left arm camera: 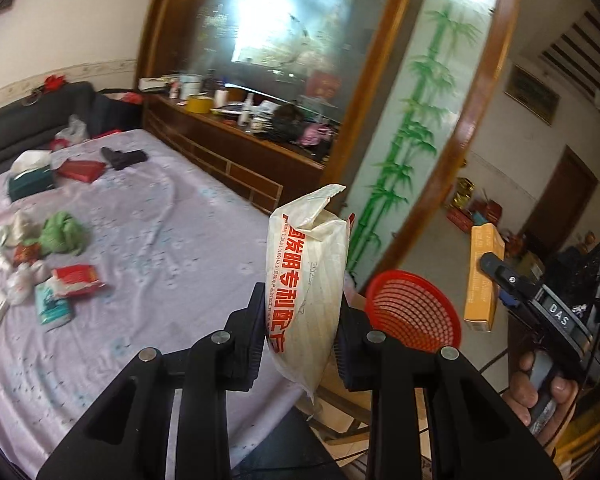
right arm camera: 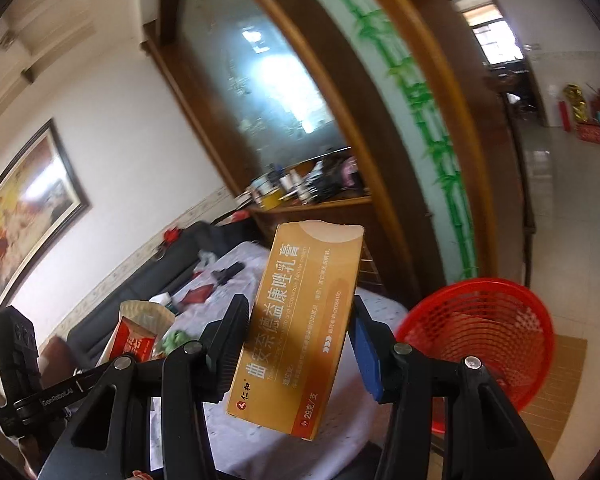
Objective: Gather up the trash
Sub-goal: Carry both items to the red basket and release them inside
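Gripping a cream wrapper (left arm camera: 308,292) with red Chinese print, the left tongs (left arm camera: 300,340) are closed on it; the right tongs (right arm camera: 296,344) clamp an orange ointment box (right arm camera: 300,328) marked "29克/支". Just beyond stands a red mesh basket (right arm camera: 496,320), its contents unclear. Farther off, more litter (left arm camera: 56,264) lies on the lilac-sheeted bed (left arm camera: 172,248), before a wooden cabinet (left arm camera: 236,148).
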`<state>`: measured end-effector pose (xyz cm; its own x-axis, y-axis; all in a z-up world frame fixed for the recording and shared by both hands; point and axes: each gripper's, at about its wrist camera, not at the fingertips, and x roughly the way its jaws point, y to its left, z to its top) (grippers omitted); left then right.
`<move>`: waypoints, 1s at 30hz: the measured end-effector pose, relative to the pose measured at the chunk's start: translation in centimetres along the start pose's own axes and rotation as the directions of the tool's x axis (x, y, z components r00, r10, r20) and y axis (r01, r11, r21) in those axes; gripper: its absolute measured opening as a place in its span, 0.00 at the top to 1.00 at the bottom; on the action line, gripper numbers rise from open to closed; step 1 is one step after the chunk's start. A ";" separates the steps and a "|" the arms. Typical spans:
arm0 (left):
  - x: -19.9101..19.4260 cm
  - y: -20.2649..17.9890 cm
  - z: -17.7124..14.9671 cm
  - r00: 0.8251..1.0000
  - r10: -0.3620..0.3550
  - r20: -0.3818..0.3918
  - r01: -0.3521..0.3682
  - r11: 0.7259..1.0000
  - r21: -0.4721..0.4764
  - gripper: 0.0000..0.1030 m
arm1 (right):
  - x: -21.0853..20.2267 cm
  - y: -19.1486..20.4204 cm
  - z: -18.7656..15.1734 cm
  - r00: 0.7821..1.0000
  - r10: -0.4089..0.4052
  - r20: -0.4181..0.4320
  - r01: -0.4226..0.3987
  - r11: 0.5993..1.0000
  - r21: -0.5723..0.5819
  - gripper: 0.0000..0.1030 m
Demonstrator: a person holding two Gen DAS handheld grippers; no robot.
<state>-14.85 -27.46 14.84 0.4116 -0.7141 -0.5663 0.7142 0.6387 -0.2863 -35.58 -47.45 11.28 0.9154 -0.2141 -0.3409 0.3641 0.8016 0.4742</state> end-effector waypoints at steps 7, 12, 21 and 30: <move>2.1 -3.9 0.8 0.994 -0.103 -0.020 0.104 0.992 0.065 0.73 | -1.5 -3.0 0.9 0.997 -0.077 0.028 0.076 0.996 0.037 0.48; 5.0 -6.4 1.0 0.980 -0.181 -0.080 0.188 0.977 0.099 0.73 | -1.9 -4.6 1.2 0.993 -0.113 0.032 0.111 0.992 0.066 0.48; 8.1 -10.2 1.5 0.960 -0.248 -0.131 0.265 0.955 0.136 0.73 | -3.7 -6.8 1.8 0.985 -0.162 0.054 0.156 0.982 0.102 0.48; 13.7 -13.7 -0.1 0.930 -0.303 -0.206 0.342 0.920 0.193 0.73 | -3.5 -9.1 1.4 0.973 -0.230 0.026 0.225 0.966 0.130 0.48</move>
<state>-19.08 -45.97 10.90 0.0499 -0.7992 -0.5990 0.9068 0.2876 -0.3083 -41.85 -54.77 9.24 0.8113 -0.4069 -0.4198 0.5797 0.6533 0.4870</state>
